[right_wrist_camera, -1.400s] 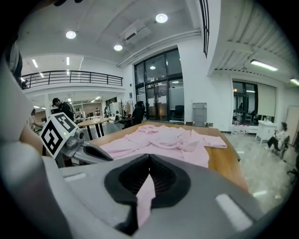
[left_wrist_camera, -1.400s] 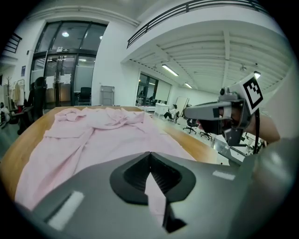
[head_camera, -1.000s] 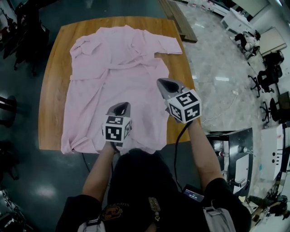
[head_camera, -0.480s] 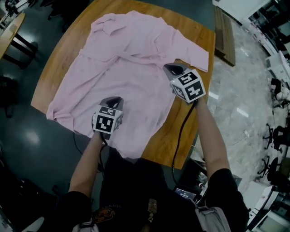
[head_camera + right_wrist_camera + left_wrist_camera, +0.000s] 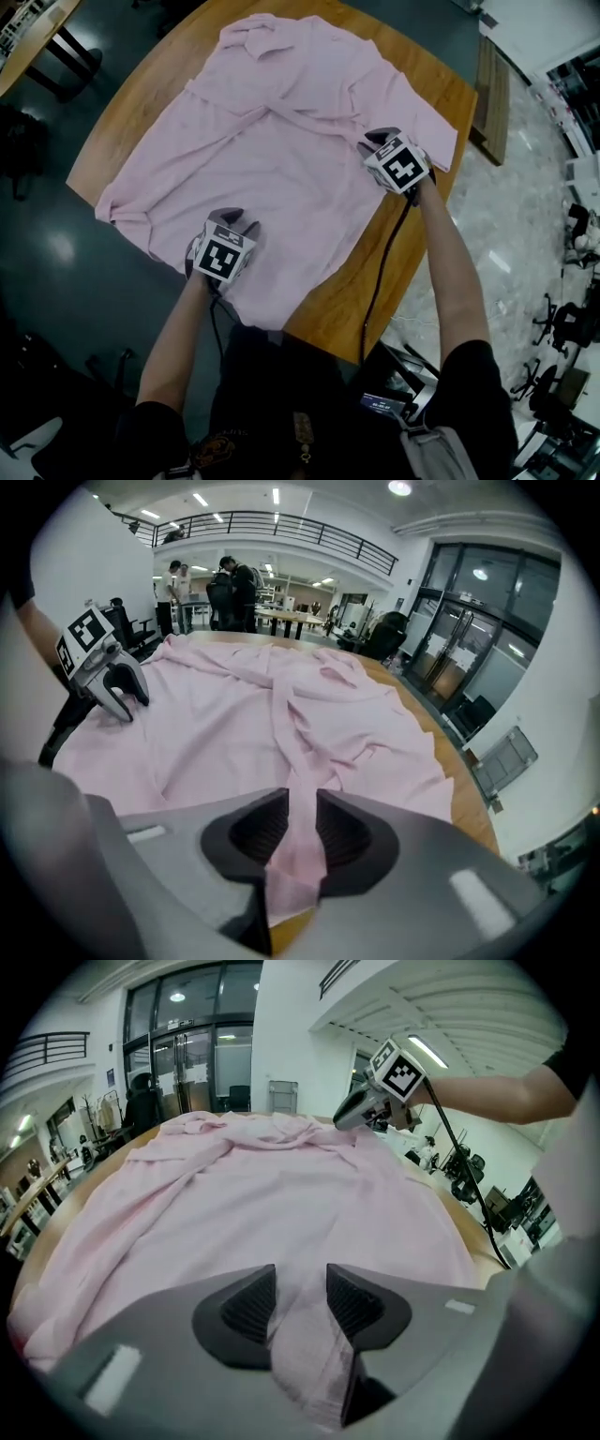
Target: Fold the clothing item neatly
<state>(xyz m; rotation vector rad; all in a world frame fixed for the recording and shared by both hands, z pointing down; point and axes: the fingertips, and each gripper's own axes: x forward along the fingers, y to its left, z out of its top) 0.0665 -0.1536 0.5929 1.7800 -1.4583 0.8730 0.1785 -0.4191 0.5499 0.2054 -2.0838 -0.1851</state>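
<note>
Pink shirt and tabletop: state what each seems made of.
Pink shirt: thin woven cloth, perhaps cotton or a blend, matte; it lies in soft creases. Tabletop: wood or wood-look laminate, smooth; an even, warm brown surface.

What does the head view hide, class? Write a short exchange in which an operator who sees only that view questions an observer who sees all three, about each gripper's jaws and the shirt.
Operator: Is the left gripper clamped on the shirt?
Observer: No. The left gripper has just been opening its jaws. They stand apart, with a ridge of shirt between them.
Operator: And the right?
Observer: The right gripper has also just been opening its jaws. The gap is narrower and has a fold of shirt in it, with bare table showing just beneath.
</note>
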